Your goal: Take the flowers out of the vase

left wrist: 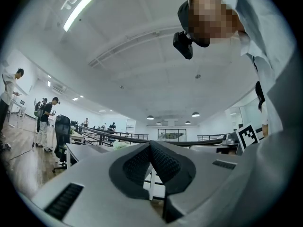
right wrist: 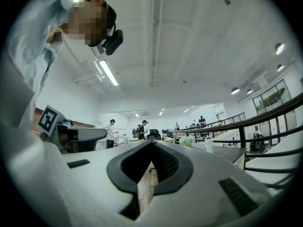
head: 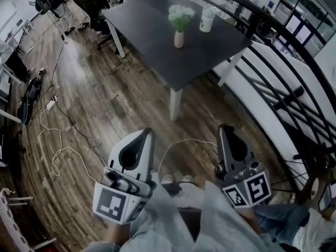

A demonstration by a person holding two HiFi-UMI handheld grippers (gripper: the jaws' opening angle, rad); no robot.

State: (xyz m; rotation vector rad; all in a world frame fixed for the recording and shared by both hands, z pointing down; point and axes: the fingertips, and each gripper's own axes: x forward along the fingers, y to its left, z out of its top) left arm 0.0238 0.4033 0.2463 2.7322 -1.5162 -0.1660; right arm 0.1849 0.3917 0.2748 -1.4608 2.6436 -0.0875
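A small pale vase point(head: 179, 39) holding white and green flowers point(head: 181, 16) stands on a dark table point(head: 157, 30), far ahead of both grippers. My left gripper point(head: 148, 132) and right gripper point(head: 224, 127) hover low over the wooden floor, close to the person's body and well short of the table. Each is shut with nothing between its jaws. In the left gripper view the left gripper point(left wrist: 150, 143) has its pads meeting at the tip. The right gripper point(right wrist: 151, 142) looks the same, with the flowers point(right wrist: 186, 141) small in the distance beyond it.
A white container point(head: 207, 20) stands on the table beside the vase. A dark curved railing point(head: 294, 46) runs along the right. Cables point(head: 58, 140) trail over the floor at the left. Office chairs point(head: 92, 1) and people stand at the far left.
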